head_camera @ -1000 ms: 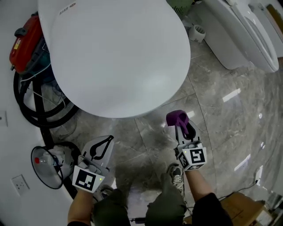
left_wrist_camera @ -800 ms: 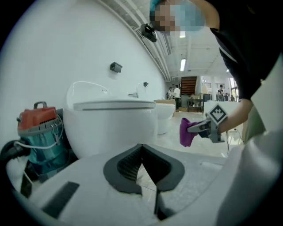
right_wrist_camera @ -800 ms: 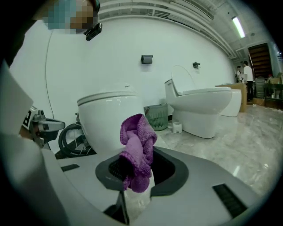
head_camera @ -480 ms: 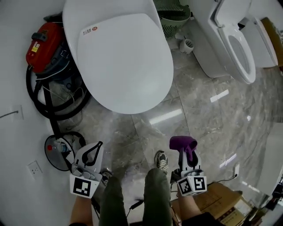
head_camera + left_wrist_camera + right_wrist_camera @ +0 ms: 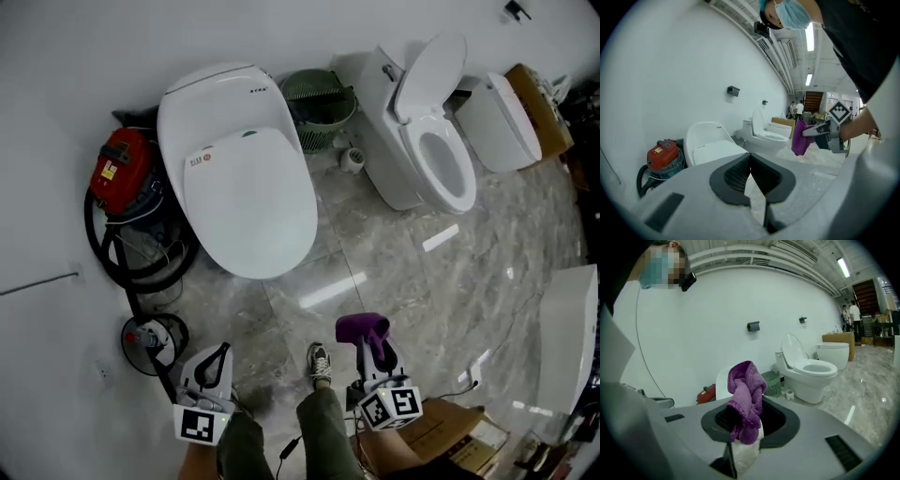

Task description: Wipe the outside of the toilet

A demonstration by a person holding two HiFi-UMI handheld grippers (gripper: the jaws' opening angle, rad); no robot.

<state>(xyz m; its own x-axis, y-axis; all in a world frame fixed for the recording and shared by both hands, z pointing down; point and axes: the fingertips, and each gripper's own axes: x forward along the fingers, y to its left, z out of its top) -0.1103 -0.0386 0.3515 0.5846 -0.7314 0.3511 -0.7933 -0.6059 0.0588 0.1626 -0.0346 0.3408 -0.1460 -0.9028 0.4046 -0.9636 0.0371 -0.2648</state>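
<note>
Nearest, holds left tongs pressed together, empty. Pinches a bunched purple cloth in right tongs, clear of the grey marble floor. Stands well apart from closed-lid toilet ahead at the white wall. Farther along, shows red vacuum at its left, green basket and open toilet at its right.

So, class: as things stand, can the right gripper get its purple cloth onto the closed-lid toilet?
Probably not without a step forward. The right gripper, shut on the purple cloth, hangs short of the closed-lid toilet; only bare floor lies between them, so nothing blocks the way.
</note>
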